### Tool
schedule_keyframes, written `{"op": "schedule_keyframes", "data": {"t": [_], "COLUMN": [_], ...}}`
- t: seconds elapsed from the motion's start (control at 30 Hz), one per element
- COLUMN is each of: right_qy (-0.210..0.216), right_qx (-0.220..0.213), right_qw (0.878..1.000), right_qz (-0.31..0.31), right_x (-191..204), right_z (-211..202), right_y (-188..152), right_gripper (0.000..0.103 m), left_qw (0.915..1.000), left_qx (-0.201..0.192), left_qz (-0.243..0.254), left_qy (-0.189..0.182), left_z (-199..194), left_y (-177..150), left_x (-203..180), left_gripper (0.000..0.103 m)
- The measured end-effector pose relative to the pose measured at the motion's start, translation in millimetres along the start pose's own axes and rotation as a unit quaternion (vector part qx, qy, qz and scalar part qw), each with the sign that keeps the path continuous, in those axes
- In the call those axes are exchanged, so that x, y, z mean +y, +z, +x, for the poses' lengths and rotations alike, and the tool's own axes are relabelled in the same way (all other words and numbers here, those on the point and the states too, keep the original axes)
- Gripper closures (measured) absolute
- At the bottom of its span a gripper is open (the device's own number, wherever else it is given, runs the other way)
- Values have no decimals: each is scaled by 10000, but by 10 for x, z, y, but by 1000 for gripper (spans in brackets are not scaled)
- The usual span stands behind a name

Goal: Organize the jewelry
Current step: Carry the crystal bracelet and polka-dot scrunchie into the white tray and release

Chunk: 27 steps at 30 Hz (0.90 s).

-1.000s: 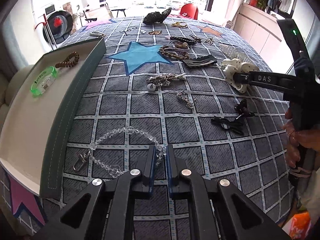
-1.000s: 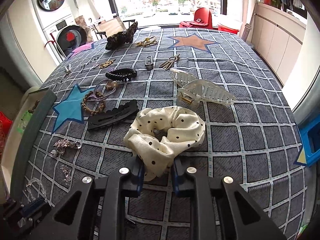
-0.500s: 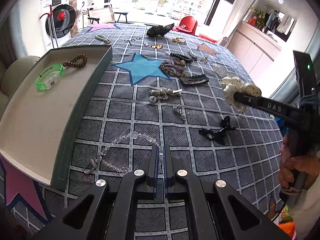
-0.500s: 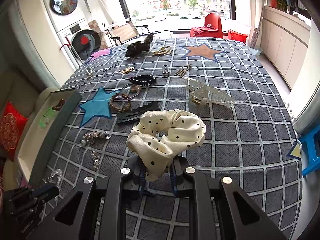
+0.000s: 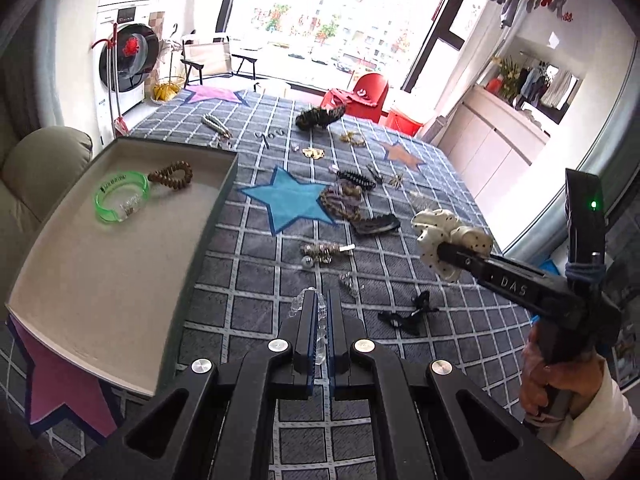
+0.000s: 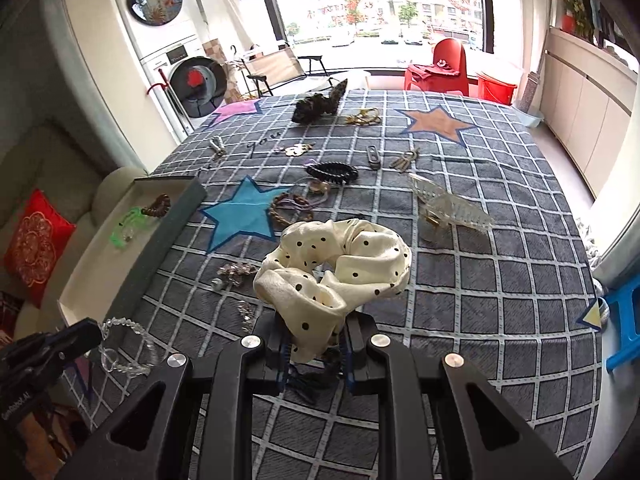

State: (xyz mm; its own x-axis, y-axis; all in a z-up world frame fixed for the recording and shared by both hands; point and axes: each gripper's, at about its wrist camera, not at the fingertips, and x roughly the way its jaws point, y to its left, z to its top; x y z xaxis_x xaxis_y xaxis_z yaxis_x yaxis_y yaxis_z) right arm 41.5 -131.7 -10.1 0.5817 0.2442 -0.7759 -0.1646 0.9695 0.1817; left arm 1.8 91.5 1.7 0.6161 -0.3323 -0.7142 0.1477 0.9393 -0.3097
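My left gripper (image 5: 320, 312) is shut on a clear crystal bead bracelet (image 5: 318, 322) and holds it above the table; it also shows hanging from the gripper in the right wrist view (image 6: 124, 346). My right gripper (image 6: 314, 344) is shut on a cream polka-dot scrunchie (image 6: 336, 264), lifted off the table; it shows in the left wrist view (image 5: 448, 236). An open tray (image 5: 104, 256) at the left holds a green bangle (image 5: 120, 198) and a brown bead bracelet (image 5: 172, 174).
Several pieces lie on the grid cloth: a silver brooch (image 5: 324, 252), a black bow clip (image 5: 408, 314), a black hair clip (image 5: 376, 224), bead bracelets (image 5: 342, 200), a clear claw clip (image 6: 448, 206), a black coil tie (image 6: 332, 172). A sofa (image 5: 24, 176) is left.
Both grippers have risen from the table. The left one closed on the crystal bracelet and lifted it. The right one lifted the scrunchie.
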Motion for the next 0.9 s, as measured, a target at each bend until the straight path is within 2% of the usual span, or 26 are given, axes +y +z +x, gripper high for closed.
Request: {"op": "schedule_keyframes", "data": {"t": [0.3,0.67,0.9], "right_qy": [219,568,934], "right_qx": [-151,-216,-18], "right_qw": [9991,9935,9870], "right_qz": [-342,-966,-1308], "right_x": [394,1117,1620], "right_z": [-99,-2,310], "right_y": [226,602,742], "right_gripper": [81,81,81], "left_qw": [9990,9944,9898], "left_qx": [-417,-786,-817], "left_qz": [-130,-450,-671], "left_qy": [42,537,954], "left_z": [-284,-543,-583], "left_y": [282,538,580], "left_x": [234,856,1304], "left_gripper": [97,97,97]}}
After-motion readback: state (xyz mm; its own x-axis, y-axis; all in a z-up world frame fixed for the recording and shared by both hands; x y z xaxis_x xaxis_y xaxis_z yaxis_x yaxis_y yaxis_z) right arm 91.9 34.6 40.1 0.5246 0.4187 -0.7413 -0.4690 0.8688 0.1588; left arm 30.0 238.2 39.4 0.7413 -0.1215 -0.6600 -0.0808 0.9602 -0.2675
